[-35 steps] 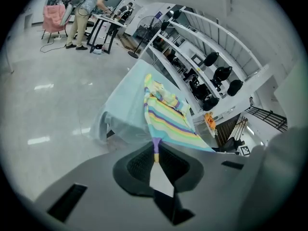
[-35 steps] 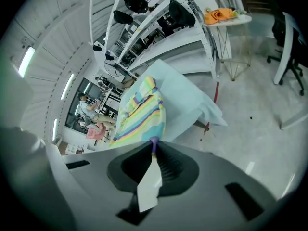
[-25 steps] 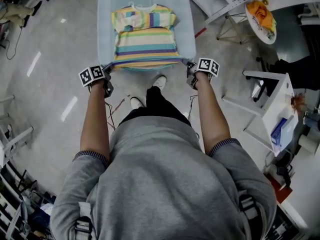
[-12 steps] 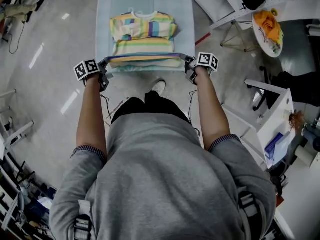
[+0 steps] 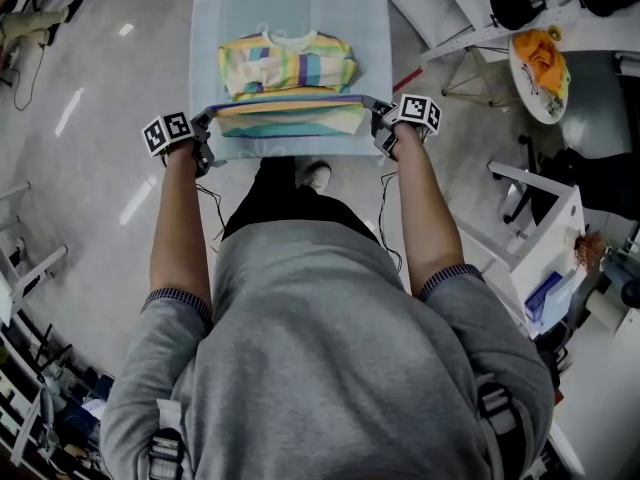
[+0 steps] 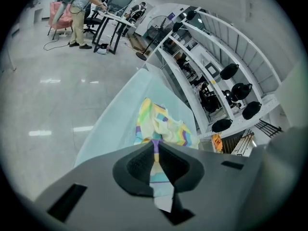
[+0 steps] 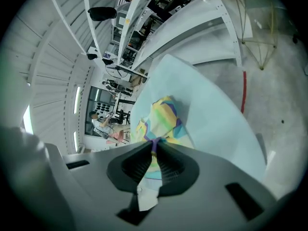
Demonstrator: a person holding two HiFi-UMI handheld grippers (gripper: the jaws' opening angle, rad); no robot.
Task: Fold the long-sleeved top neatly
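A striped top [image 5: 288, 68] in yellow, green, blue and purple lies on a pale blue table [image 5: 290, 3], collar at the far side. Its near hem is lifted and stretched as a straight edge between both grippers, over the lower part of the garment. My left gripper [image 5: 204, 126] is shut on the hem's left corner, and the fabric [image 6: 155, 150] runs between its jaws. My right gripper [image 5: 377, 118] is shut on the right corner, with cloth [image 7: 153, 150] pinched between its pads. The sleeves lie folded across the chest.
A white shelving rack [image 6: 226, 71] with dark helmets stands past the table. A round stand with an orange cloth [image 5: 540, 53] is at the right, white furniture [image 5: 545, 218] beside me. People work at desks [image 6: 91, 4] far off.
Both grippers have carried the hem away from me, from the table's near edge up over the lower part of the top. The visible garment has grown shorter.
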